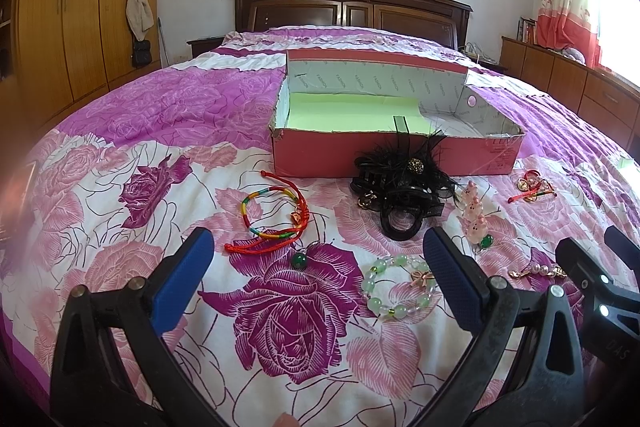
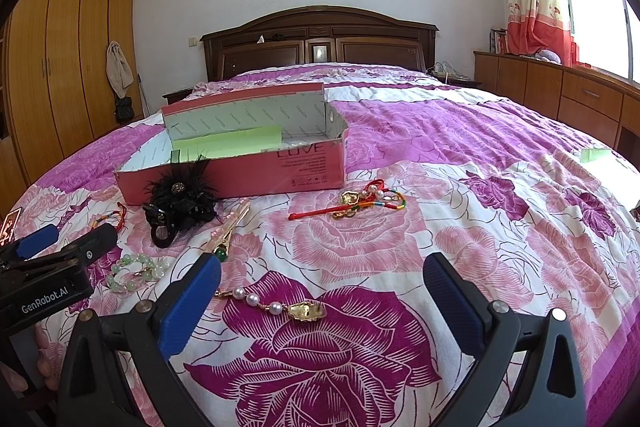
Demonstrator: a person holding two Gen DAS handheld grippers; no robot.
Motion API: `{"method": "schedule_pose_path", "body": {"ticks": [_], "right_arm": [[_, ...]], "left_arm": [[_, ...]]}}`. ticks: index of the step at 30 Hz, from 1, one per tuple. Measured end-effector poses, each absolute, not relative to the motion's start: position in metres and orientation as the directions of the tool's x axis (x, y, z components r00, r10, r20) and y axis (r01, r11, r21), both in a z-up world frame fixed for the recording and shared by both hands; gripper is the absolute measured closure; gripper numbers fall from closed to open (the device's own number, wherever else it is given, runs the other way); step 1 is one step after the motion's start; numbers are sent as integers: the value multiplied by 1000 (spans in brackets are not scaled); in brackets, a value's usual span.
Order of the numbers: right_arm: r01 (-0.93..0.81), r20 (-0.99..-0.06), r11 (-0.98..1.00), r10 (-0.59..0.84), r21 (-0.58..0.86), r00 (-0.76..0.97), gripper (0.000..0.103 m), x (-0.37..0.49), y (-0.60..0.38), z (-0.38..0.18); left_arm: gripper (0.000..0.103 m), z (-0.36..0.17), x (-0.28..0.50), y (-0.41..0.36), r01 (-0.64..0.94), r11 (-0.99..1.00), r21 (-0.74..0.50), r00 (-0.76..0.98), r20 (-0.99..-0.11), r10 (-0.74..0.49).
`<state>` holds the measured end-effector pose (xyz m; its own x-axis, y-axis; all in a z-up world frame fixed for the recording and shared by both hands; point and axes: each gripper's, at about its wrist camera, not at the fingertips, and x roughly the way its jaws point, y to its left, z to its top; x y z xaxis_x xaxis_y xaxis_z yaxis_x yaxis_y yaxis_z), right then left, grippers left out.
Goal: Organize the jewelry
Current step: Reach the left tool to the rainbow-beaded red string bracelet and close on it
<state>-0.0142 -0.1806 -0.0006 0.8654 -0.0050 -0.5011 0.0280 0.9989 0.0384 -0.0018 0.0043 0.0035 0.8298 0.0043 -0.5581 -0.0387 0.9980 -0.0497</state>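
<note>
**Both grippers hovering wide over scattered jewelry**

Left gripper [image 1: 318, 269] is hanging with its blue pads spread wide and gripping nothing; the right gripper [image 2: 322, 293] is doing the same. All places below are being given relative to the pink box [image 1: 400, 153], which is sitting open on the bedspread [image 1: 120, 163] with nothing visible inside it but a green liner.

Nearest the left gripper, the green bead bracelet [image 1: 396, 287] is lying well in front of the box, just beside the right-hand pad. The rainbow cord bracelet [image 1: 272, 215] is lying in front of the box's left end. A black feather hair clip [image 1: 404, 187] is leaning against the box's front wall. Between the right gripper's pads, the pearl-and-gold chain [image 2: 272, 305] is lying farthest out from the box.

Judging from this, each piece is still waiting to go in. A good pick would be pinching a bracelet across one strand of beads, low against the fabric, without snagging the quilt.

The small pink charms [image 1: 474, 213] beside the clip are too tangled to identify, and the box's far-right interior is hidden.
</note>
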Motion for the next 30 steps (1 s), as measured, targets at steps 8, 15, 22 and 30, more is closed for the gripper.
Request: {"method": "schedule_pose_path", "body": {"ticks": [8, 15, 22, 30], "right_arm": [[26, -523, 997, 17, 74, 852, 0, -11, -194, -2], [20, -555, 994, 44, 108, 831, 0, -3, -201, 17], [15, -573, 994, 50, 108, 818, 0, 6, -209, 33], [39, -594, 995, 20, 86, 804, 0, 14, -225, 37]], "left_arm": [[5, 1, 11, 14, -53, 994, -92, 799, -601, -13], [6, 5, 25, 22, -43, 992, -120, 766, -642, -45], [7, 9, 41, 37, -42, 994, -105, 733, -679, -40], [10, -4, 65, 44, -43, 994, -101, 649, -759, -49]]}}
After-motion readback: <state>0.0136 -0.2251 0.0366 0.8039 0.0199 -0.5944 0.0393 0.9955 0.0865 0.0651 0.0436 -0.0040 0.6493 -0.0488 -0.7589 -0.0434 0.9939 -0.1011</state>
